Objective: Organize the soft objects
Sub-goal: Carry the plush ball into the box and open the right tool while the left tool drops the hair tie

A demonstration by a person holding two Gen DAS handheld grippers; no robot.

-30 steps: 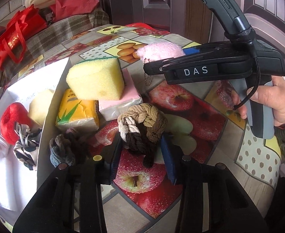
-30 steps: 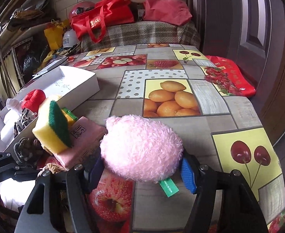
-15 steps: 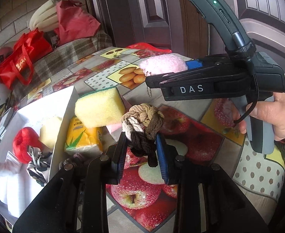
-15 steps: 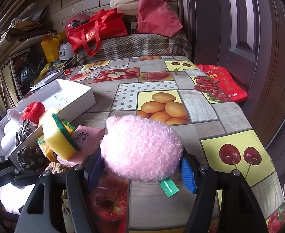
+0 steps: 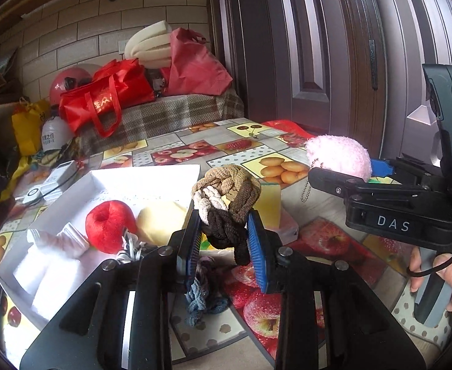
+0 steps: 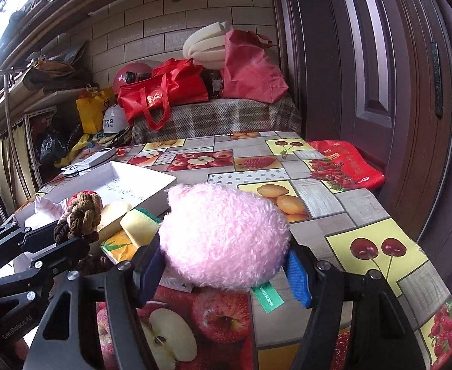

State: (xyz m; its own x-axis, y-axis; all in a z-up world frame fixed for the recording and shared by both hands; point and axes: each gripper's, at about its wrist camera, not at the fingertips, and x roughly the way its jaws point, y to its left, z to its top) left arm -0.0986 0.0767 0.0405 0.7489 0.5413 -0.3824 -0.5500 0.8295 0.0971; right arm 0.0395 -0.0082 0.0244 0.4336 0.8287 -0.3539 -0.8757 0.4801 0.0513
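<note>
My left gripper (image 5: 224,242) is shut on a braided brown, tan and cream scrunchie (image 5: 226,197) and holds it above the table, beside the white box (image 5: 71,191). The scrunchie also shows in the right wrist view (image 6: 79,214). My right gripper (image 6: 224,266) is shut on a fluffy pink plush ball (image 6: 223,237) with a green tag, lifted off the table; it shows in the left wrist view (image 5: 338,155). The box holds a red plush apple (image 5: 108,225), a pale yellow sponge (image 5: 159,220) and white cloths (image 5: 53,256).
A grey-blue scrunchie (image 5: 203,297) lies on the fruit-print tablecloth (image 6: 318,191) below my left gripper. A yellow-green sponge (image 6: 139,223), a yellow tissue pack (image 6: 118,245) and a pink pack sit by the box. Red bags (image 6: 164,89) are piled behind the table.
My left gripper closed on the braided scrunchie and lifted it off the table. My right gripper rose with the pink plush ball still held.
</note>
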